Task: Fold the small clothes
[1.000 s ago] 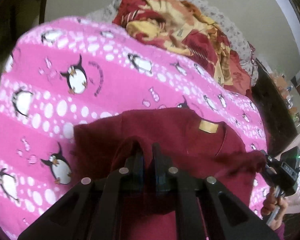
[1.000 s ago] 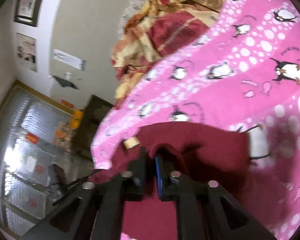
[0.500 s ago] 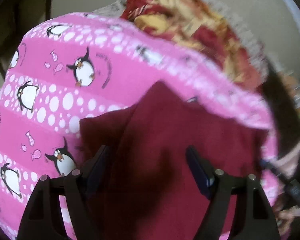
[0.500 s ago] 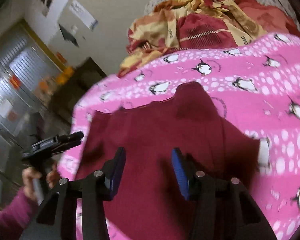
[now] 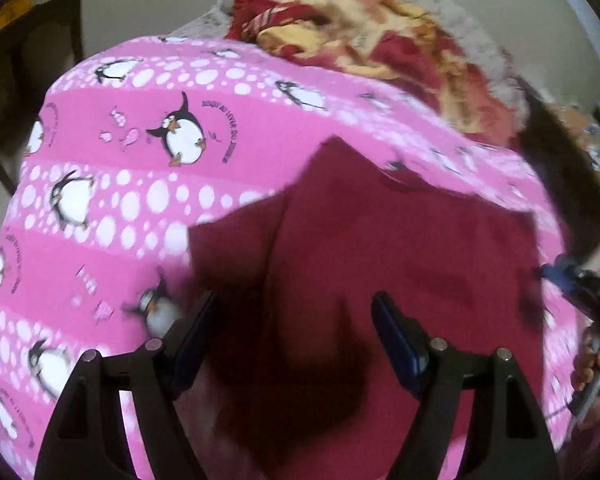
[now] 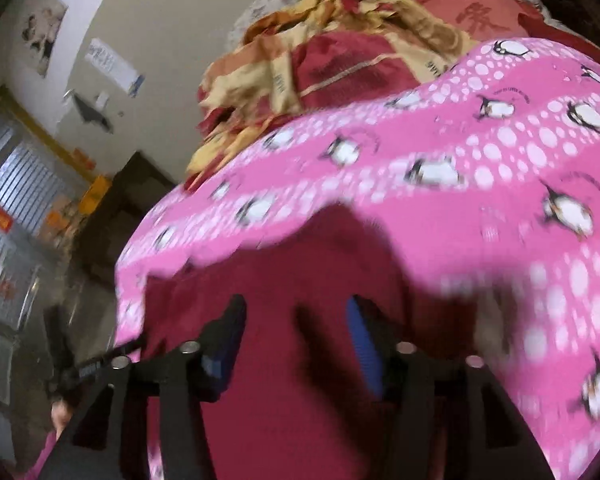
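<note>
Below both spread grippers' fingers [image 5: 196,328], right jaws opening, lies the maroon shirt [image 5: 400,248].

The pink penguin blanket [image 5: 260,128] bears small curved lettering, too blurred to read.

Pink penguin blanket [image 5: 260,128] bears maroon garment [image 5: 400,248], seemingly flat.

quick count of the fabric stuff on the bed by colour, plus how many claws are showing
dark red garment: 1
pink penguin blanket: 1
red and yellow patterned bedding: 1
grey floral cover at the far edge: 1
claws: 2, the left claw open and the right claw opening, neither gripping the garment
total: 6
</note>
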A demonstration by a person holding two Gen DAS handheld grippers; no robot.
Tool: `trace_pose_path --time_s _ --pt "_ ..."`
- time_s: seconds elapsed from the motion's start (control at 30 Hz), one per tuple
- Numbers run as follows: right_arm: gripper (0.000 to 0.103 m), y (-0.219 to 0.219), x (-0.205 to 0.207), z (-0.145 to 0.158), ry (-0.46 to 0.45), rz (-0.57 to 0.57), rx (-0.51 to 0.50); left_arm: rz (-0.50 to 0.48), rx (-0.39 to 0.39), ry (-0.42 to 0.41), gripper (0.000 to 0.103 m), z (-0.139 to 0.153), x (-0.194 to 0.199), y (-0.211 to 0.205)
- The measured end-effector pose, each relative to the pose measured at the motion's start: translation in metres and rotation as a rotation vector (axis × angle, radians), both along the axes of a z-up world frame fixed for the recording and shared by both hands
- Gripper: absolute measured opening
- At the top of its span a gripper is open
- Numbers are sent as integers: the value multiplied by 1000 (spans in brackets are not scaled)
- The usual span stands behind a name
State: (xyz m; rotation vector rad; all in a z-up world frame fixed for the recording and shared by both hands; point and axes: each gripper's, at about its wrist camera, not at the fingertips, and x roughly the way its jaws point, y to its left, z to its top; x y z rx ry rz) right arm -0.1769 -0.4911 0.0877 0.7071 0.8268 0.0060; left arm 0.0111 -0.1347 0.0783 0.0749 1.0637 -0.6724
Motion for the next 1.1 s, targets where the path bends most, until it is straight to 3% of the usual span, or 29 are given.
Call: trace_pose_path --time_s 0.13,0.27,0.4,0.57,0.67,0.7,0.73,0.83,0.9,0.93,1.0,1.1 --pt "63 25 -48 -1 63 87 -36 -59 -9 22 77 3 -34 38" --pt "63 33 -89 -14 102 65 -55 -90 -27 76 77 -15 -57 67" --pt "63 28 -111 -31 124 6 8 -113 -13 103 77 -35 -66 65" --pt "63 32 -117 -35 125 -3 18 -142 -100 122 77 -39 -72 61" --pt "63 39 -118 -34 111 13 0 -160 -78 115 75 -45 -75 51" --pt "63 41 -116 -35 109 16 -1 -162 -73 115 61 -46 -75 49" --pt "63 42 -114 -36 108 16 -2 -171 -68 127 37 -49 -76 45" --pt "58 47 -107 -45 117 22 2 -181 -29 102 28 -48 -79 39" --pt "38 54 -101 -48 146 43 -72 -181 -29 98 23 -41 -81 41" --pt "19 55 -100 -48 152 48 -100 -180 -32 98 21 -37 -81 44" --pt "17 51 -105 -41 139 55 -67 -181 -38 68 19 -24 -84 57" --pt "14 49 -118 -22 104 76 -108 -168 -18 22 9 -16 -87 74"
